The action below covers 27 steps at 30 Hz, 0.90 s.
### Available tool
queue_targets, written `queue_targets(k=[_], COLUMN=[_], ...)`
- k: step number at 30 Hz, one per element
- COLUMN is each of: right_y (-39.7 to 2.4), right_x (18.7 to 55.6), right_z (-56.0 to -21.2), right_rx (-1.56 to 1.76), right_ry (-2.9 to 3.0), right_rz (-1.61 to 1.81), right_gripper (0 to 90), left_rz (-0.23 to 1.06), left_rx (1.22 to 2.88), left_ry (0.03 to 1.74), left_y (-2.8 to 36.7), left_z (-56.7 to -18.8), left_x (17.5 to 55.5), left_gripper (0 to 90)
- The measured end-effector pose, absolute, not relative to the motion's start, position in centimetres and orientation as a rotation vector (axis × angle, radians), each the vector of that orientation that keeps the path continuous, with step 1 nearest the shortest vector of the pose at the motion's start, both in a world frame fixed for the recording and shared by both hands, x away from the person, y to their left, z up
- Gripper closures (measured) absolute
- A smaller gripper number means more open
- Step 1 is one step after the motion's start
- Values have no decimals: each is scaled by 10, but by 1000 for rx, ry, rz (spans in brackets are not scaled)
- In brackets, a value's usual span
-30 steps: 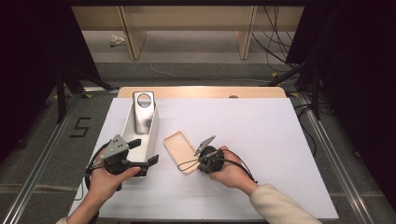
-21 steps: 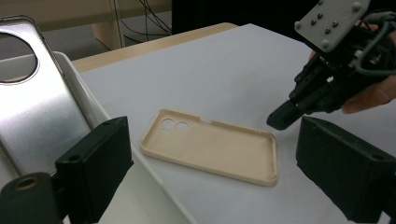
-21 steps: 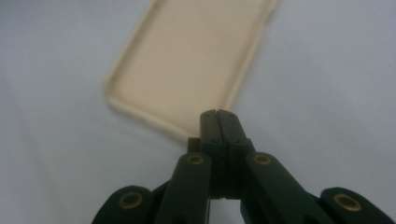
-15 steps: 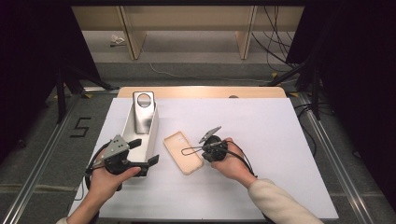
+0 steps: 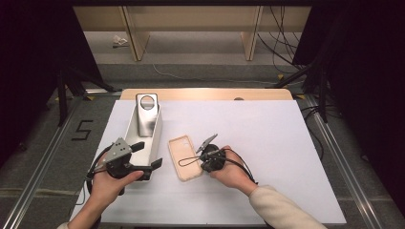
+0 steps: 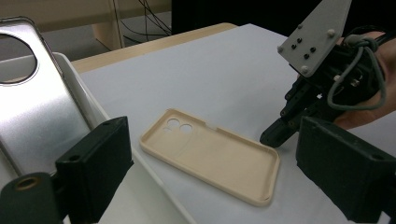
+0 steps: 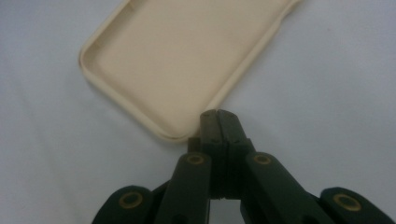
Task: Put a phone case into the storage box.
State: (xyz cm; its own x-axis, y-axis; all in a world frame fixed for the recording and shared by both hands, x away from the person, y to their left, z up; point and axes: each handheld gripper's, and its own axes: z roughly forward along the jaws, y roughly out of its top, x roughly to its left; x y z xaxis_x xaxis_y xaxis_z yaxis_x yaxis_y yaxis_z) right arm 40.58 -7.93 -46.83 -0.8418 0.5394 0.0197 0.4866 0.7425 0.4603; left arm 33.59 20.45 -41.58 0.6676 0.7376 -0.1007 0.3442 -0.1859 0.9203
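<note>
A beige phone case [image 5: 184, 158] lies hollow side up on the white table top [image 5: 267, 143]. My right gripper [image 5: 202, 155] is shut with nothing between its jaws, and its tips rest at the case's right long edge [image 7: 219, 116]. In the left gripper view the right gripper [image 6: 272, 138] points down at that edge of the case [image 6: 210, 156]. My left gripper [image 5: 147, 155] stands open astride the near right corner of a white tray [image 5: 128, 131]. A silver phone [image 5: 145, 117] lies back up in the tray, also seen as the phone [image 6: 37, 116].
The tray stands lengthwise at the table's left. Bare white surface spreads right of and beyond the case. A wooden strip [image 5: 205, 94] borders the far edge, with shelving and cables on the floor behind it.
The right gripper has shifted slightly and tilted beside the case's right edge. The left gripper and the case have stayed put.
</note>
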Motion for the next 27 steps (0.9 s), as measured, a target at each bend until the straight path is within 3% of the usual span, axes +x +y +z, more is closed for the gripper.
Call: queue_targets(k=[27], right_y=[-59], right_x=[389], right_z=[-471], right_rx=[746], right_ry=[2886], right_rz=[796], right_gripper=[890], left_rz=[442], left_rx=[1805], left_ry=[851], left_y=[202], left_z=[-417], left_x=[335], left_gripper=[120])
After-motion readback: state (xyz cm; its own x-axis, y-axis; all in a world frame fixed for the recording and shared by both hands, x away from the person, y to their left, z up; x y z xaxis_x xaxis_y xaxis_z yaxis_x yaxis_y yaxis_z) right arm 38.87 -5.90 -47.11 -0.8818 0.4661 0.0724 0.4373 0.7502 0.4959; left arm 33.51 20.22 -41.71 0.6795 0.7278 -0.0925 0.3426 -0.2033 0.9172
